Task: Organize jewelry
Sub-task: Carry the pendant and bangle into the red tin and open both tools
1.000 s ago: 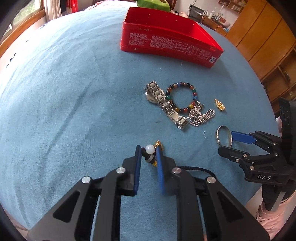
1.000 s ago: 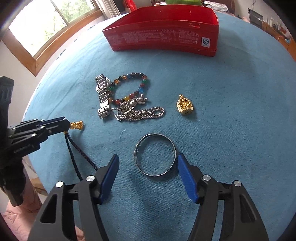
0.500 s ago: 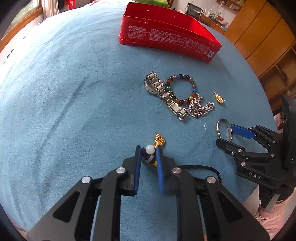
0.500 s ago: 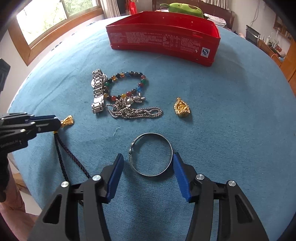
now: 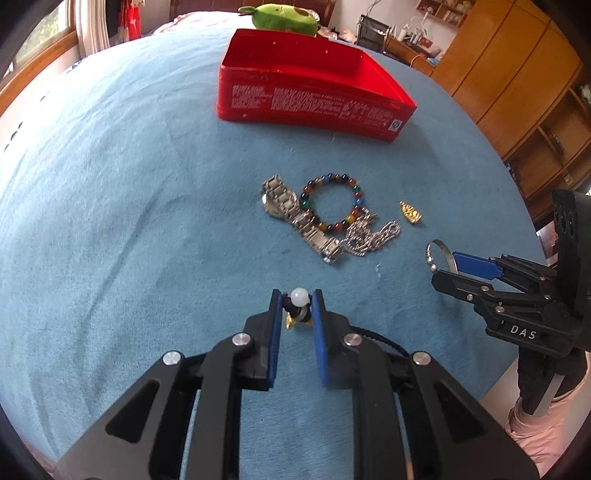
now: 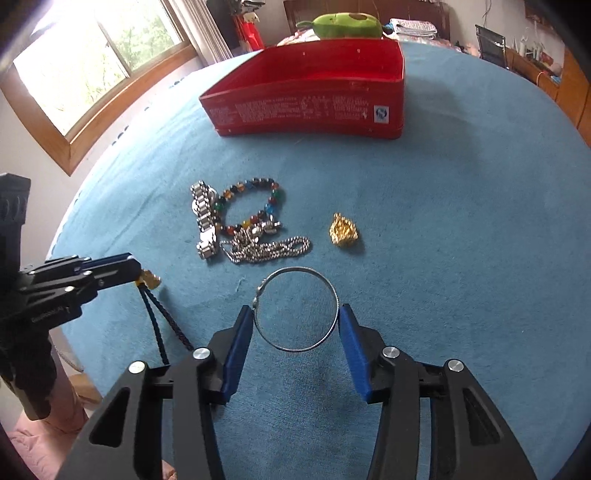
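My left gripper is shut on a dark cord necklace, pinching it by its white bead. Its gold pendant hangs at the fingertips and the cord trails down to the cloth. My right gripper is closing its jaws around a thin silver bangle, with both blue pads touching its sides. In the left wrist view the bangle stands tilted between those fingers. A red tin stands open at the back of the table.
On the blue cloth lie a steel watch, a coloured bead bracelet, a silver chain and a gold charm. A green plush toy sits behind the tin. The table edge runs close in front.
The right jaws have narrowed from well outside the bangle onto its sides. Both views now show more of the tin's inside. The left grip on the bead is unchanged.
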The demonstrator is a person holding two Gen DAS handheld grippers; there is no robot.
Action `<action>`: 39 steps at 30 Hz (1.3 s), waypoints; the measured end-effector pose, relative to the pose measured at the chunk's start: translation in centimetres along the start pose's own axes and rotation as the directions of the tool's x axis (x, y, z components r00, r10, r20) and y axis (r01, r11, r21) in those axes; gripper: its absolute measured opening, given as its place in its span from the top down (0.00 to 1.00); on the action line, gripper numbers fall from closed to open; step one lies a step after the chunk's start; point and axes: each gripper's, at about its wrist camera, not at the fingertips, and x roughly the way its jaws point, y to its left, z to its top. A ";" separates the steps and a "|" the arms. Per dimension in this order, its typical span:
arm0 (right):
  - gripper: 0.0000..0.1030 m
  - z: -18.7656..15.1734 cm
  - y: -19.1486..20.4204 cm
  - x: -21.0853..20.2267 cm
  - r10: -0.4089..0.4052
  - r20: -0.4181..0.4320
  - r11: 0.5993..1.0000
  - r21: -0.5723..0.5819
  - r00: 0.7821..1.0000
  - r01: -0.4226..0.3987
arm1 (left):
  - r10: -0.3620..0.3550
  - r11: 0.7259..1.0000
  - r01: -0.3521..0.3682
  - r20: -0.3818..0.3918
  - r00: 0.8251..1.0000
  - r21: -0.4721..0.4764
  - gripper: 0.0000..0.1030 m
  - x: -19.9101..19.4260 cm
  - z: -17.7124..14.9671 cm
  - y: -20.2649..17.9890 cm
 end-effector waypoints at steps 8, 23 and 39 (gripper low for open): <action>0.53 1.9 -0.1 -2.8 0.007 0.079 1.000 -0.003 0.997 -0.007 | -0.017 1.000 0.016 0.064 0.998 0.012 0.86 -1.9 2.0 -1.1; 0.53 11.7 -0.5 -5.2 -0.004 0.200 1.000 -0.004 0.980 0.004 | 0.014 1.000 -0.013 0.285 0.958 -0.007 0.86 -6.4 11.3 -2.1; 0.53 25.0 -5.0 3.8 -0.051 0.198 0.995 0.097 0.979 0.032 | 0.090 0.985 -0.020 0.413 0.906 -0.171 0.86 2.1 26.6 -0.1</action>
